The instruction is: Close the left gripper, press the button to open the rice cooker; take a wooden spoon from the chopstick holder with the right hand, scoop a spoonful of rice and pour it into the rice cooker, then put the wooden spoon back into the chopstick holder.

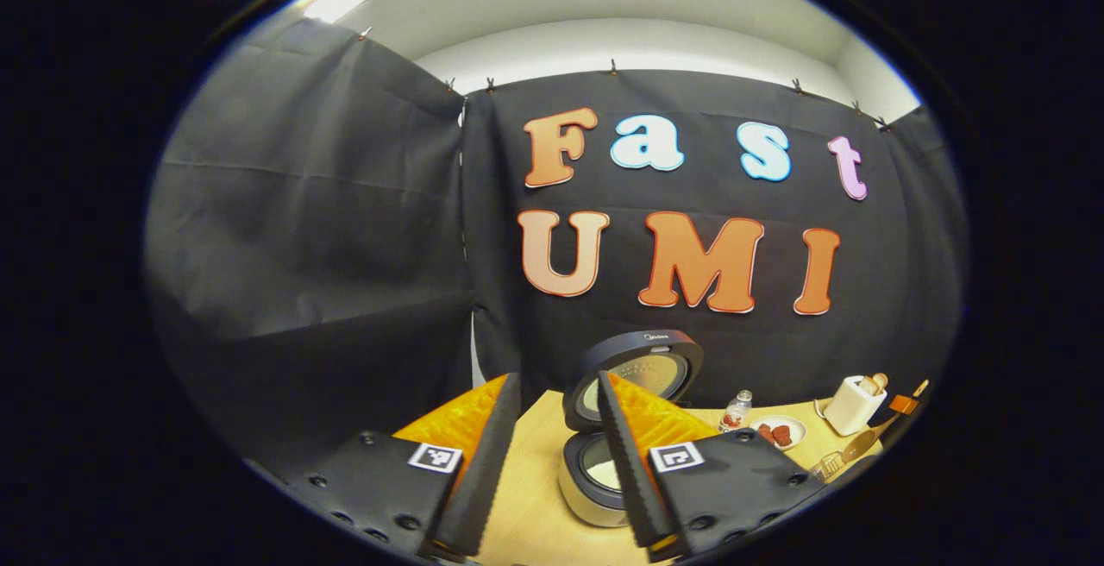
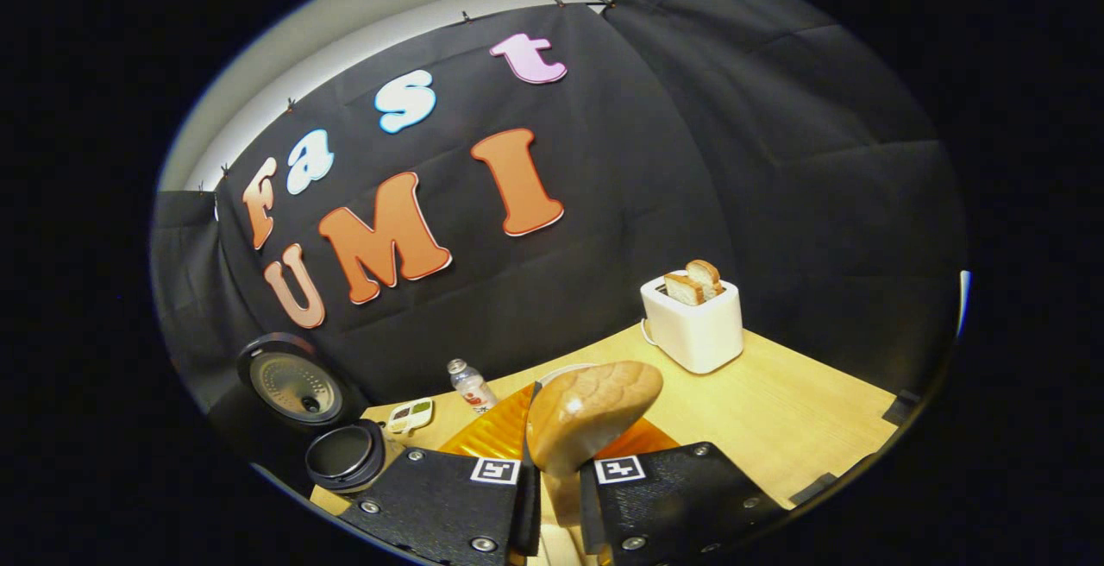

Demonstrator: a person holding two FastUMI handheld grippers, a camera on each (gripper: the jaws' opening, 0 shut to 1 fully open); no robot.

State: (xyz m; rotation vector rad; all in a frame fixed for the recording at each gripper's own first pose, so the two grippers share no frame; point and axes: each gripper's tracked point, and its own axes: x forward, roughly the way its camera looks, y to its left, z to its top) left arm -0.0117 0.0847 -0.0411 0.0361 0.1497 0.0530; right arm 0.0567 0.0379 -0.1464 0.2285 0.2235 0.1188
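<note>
Right tongs (image 2: 552, 497) clamped on wooden spoon (image 2: 591, 411); left tongs (image 1: 552, 462) apart, open rice cooker (image 1: 604, 445) just beyond

Overall exposure moderate; black booth cloth absorbing most light, folds faintly readable. Overhead source: bright ceiling panel (image 1: 335, 3) at upper left in left gripper view, slightly blown out. Pale upper wall evenly lit. Worktop (image 1: 535, 497) warm-toned, well lit, without hard shadows; soft shadow under toaster (image 2: 694, 324) in right gripper view. Small specular highlight on wooden spoon (image 2: 591, 415) bowl, which sits very close to lens and reads slightly soft. Mild sheen on open rice cooker (image 1: 625, 428) lid. Strong fisheye distortion: straight cloth edges bowed, items near rim compressed and smeared. Distant small items on worktop low in detail. Centre focus acceptable in both views.
</note>
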